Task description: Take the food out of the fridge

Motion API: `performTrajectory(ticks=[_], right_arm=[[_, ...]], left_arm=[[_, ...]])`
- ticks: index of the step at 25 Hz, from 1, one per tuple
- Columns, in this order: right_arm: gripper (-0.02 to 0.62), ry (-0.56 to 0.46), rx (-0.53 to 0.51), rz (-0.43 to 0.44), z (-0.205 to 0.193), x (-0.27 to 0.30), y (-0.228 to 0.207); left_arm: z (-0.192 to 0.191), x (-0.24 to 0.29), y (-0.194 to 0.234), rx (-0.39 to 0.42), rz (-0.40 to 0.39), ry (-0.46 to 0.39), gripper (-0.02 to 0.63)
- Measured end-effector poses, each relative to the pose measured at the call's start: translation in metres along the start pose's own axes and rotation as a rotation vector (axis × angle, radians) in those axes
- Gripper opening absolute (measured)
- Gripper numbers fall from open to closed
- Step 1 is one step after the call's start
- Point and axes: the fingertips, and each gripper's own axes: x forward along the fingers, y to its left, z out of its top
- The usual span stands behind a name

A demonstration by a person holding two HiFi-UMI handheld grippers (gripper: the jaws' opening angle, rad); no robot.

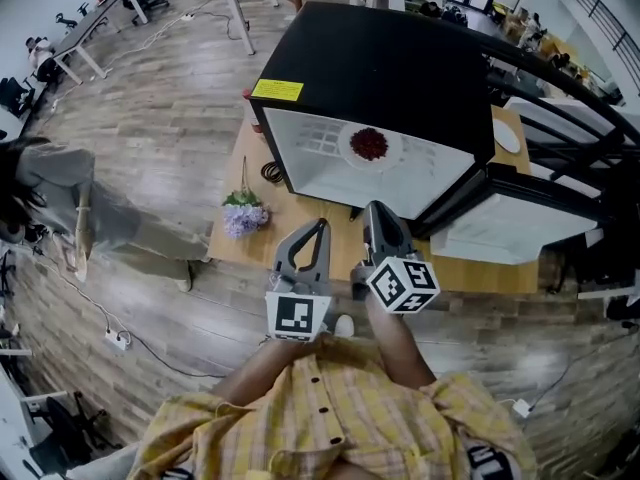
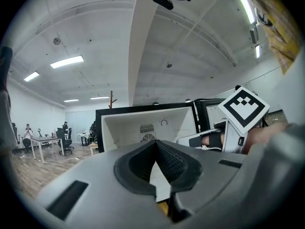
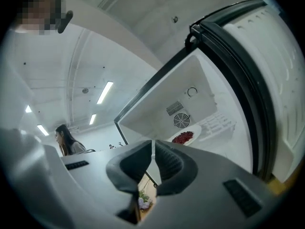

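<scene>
Sitting in open fridge (image 1: 380, 68): plate (image 1: 346, 152) w/ red food (image 1: 369, 144)

Support surfaces. A wooden table (image 1: 262, 250) is standing on a plank floor (image 1: 170, 98). A black fridge (image 1: 380, 68) is sitting on the table's far half, with its door (image 1: 510, 230) hanging open to the right. A bunch of lilac flowers (image 1: 243, 215) is lying near the table's left edge, and a dark coil (image 1: 271, 172) is lying just beyond it, beside the fridge. A white dish (image 1: 507, 136) is resting at the far right. Inside the fridge's white compartment, a plate of red food (image 1: 370, 145) is sitting.
</scene>
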Motion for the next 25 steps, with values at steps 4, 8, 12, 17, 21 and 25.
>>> performTrajectory(ticks=[4,8,12,17,21,25], right_arm=[[0.024,-0.006,0.268,0.016,-0.009,0.014,-0.008],[0.052,-0.031,0.399,0.015,-0.012,0.024,-0.016],[0.058,-0.053,0.515,-0.007,-0.017,0.030,-0.028],[0.058,-0.143,0.613,-0.007,-0.009,0.039,-0.033],[0.066,-0.163,0.779,-0.035,-0.024,0.049,-0.051],[0.094,-0.156,0.907,-0.060,-0.039,0.059,-0.067]], left_arm=[[0.000,0.009,0.005,0.004,-0.021,0.001,0.006],[0.000,0.017,0.007,0.012,-0.039,-0.005,0.006],[-0.002,0.022,0.010,0.002,-0.046,-0.008,0.006],[-0.004,0.025,0.013,0.012,-0.048,0.002,0.006],[-0.011,0.027,0.015,0.004,-0.055,0.011,0.006],[-0.014,0.029,0.017,0.000,-0.060,0.014,0.006]])
